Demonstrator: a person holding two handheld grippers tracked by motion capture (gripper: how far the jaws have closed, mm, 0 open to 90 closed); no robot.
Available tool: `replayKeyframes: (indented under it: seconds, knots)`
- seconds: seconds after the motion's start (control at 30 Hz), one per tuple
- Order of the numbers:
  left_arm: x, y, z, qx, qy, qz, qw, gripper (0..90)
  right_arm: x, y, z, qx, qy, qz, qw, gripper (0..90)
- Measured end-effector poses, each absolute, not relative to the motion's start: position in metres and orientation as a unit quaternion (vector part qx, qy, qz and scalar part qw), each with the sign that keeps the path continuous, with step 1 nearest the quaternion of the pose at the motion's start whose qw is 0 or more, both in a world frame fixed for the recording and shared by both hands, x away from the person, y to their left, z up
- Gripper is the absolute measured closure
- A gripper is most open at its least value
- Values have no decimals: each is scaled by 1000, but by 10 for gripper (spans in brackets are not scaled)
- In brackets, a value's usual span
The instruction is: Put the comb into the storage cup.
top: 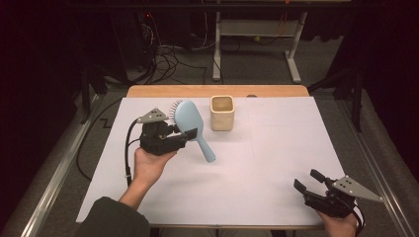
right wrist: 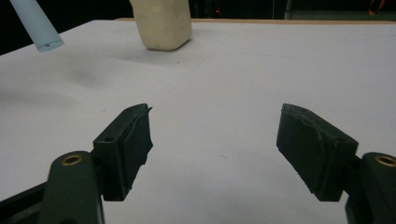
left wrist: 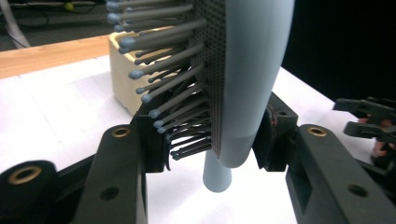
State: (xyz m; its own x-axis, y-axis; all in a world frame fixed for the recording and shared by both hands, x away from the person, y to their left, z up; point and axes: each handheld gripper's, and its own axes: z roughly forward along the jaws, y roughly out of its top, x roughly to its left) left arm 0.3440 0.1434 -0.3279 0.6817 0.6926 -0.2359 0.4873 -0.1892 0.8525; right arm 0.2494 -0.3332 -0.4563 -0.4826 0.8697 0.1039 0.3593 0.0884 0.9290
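The left claw (top: 190, 134) grips the blue hairbrush (top: 190, 121) at its head — lifted off the counter (top: 276, 148), left of the cream cup (top: 222, 113). The right claw (top: 309, 180) rests near-right, spread wide — nothing in it.

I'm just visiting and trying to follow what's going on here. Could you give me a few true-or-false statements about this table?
1. The left tongs grip a light blue hairbrush. True.
2. The hairbrush lies flat on the table. False: it is held up off the white table.
3. The right tongs hold a comb. False: they are open and hold nothing.
4. A cream cup stands upright near the table's far edge. True.
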Motion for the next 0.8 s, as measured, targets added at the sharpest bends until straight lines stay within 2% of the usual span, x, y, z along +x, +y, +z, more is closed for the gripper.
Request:
replayKeyframes:
  seconds: [0.17,0.3,0.8]
  knots:
    - [350,145,-324,760,390,105,510,543,250,-334,-457,443,693,512,248,272]
    - [358,147,-324,750,401,85,519,543,249,-332,-456,441,695,511,249,274]
    - [376,135,-304,764,395,124,494,541,247,-334,-455,442,691,512,256,284]
